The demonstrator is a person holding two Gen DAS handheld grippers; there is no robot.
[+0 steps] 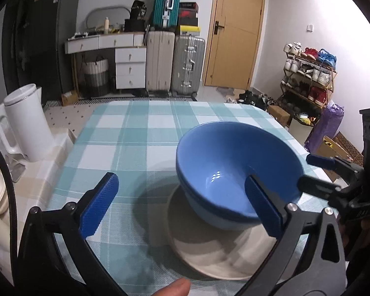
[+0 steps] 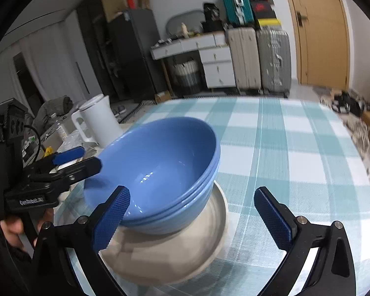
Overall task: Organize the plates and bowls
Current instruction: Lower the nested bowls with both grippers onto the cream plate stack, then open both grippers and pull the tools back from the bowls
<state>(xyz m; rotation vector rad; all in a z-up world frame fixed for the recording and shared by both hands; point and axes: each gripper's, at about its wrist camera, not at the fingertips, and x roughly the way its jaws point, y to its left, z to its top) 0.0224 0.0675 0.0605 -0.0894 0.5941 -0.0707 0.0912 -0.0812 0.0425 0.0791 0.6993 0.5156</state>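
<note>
A stack of blue bowls (image 1: 224,172) sits on a cream plate (image 1: 209,254) on the checked tablecloth; the stack (image 2: 160,170) and the plate (image 2: 175,254) also show in the right wrist view. My left gripper (image 1: 182,207) is open, its right finger reaching inside the top bowl, its left finger over the cloth. My right gripper (image 2: 197,217) is open, its left finger just in front of the bowls' near rim. In the left wrist view the right gripper (image 1: 313,170) straddles the bowl's right rim. In the right wrist view the left gripper (image 2: 83,157) sits at the bowl's left rim.
A teal and white checked table (image 1: 140,133) carries the dishes. A white kettle (image 1: 27,123) stands on a side surface to the left. Suitcases (image 1: 175,66), a drawer unit, a wooden door and a shoe rack (image 1: 308,74) stand beyond the table.
</note>
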